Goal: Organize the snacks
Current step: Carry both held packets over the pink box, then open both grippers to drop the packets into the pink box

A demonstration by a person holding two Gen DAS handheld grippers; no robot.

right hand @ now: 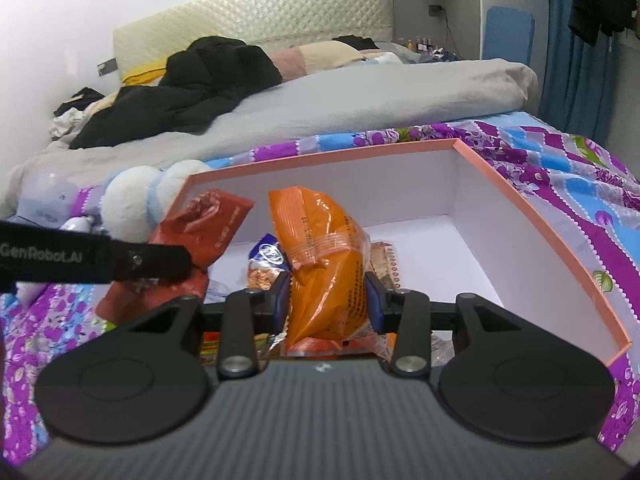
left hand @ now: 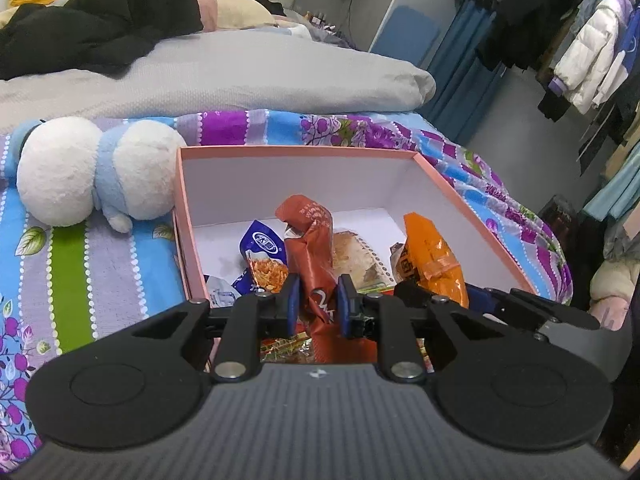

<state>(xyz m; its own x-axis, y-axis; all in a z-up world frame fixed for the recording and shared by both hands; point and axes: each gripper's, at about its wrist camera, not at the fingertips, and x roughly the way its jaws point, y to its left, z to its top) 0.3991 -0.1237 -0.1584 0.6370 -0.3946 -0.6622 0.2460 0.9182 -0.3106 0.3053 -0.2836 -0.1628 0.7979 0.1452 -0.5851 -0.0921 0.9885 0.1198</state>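
A pink box (left hand: 182, 208) with white inside walls lies open on the bed. My left gripper (left hand: 318, 300) is shut on a red-brown snack packet (left hand: 310, 240) and holds it over the box's near edge. My right gripper (right hand: 328, 300) is shut on an orange snack packet (right hand: 324, 248), held over the box (right hand: 560, 240). The orange packet (left hand: 434, 260) also shows in the left wrist view, and the red-brown packet (right hand: 204, 228) in the right wrist view. A blue-and-white snack packet (left hand: 262, 256) and a pale wrapped snack (left hand: 354, 256) lie in the box.
A white and blue plush toy (left hand: 92, 172) lies left of the box on the striped, flowered bedsheet (left hand: 80, 280). A grey duvet (left hand: 240, 76) and black clothes (left hand: 100, 20) lie behind. A clothes rack (left hand: 580, 40) stands to the right.
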